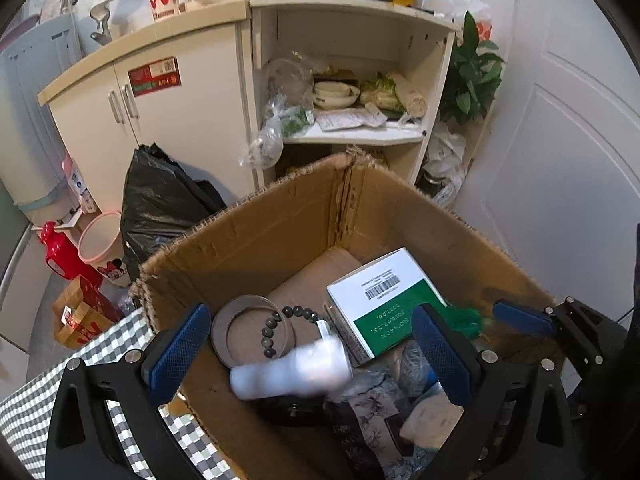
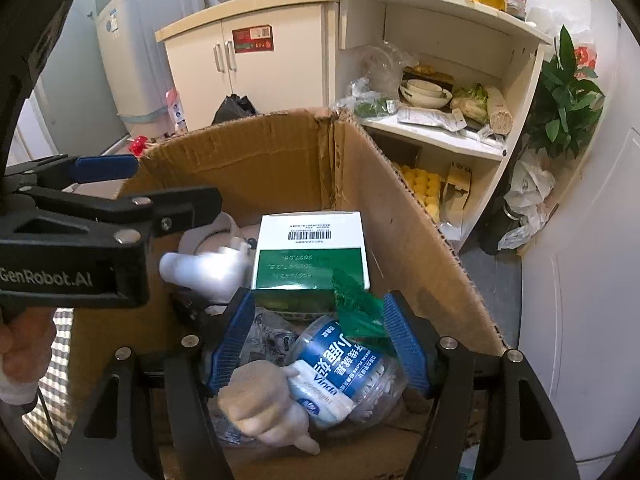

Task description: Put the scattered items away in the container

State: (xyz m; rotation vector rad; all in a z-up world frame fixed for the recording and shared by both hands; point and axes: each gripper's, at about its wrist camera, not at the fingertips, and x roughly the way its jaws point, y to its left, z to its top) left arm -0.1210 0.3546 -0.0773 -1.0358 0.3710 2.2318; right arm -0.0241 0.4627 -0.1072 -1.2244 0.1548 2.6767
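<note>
An open cardboard box (image 1: 256, 232) stands on a checked cloth. My left gripper (image 1: 312, 320) hangs open over it. Between and below its fingers a white bottle (image 1: 292, 372) is blurred and loose, touching neither pad. On the box floor lie a green-and-white carton (image 1: 384, 300), a dark bead bracelet (image 1: 280, 328) and a grey ring (image 1: 240, 320). My right gripper (image 2: 318, 304) is open, low inside the box. A clear jar with a blue label (image 2: 348, 372), a pale glove (image 2: 264, 400) and green mesh (image 2: 356, 304) lie between its fingers.
Past the box stand a cream cabinet (image 1: 160, 80) and an open shelf (image 1: 352, 136) with bowls and greens. A black rubbish bag (image 1: 160, 200), a pink bin (image 1: 100, 244) and a red jug (image 1: 60, 252) sit on the floor to the left. A white door (image 1: 560, 160) is on the right.
</note>
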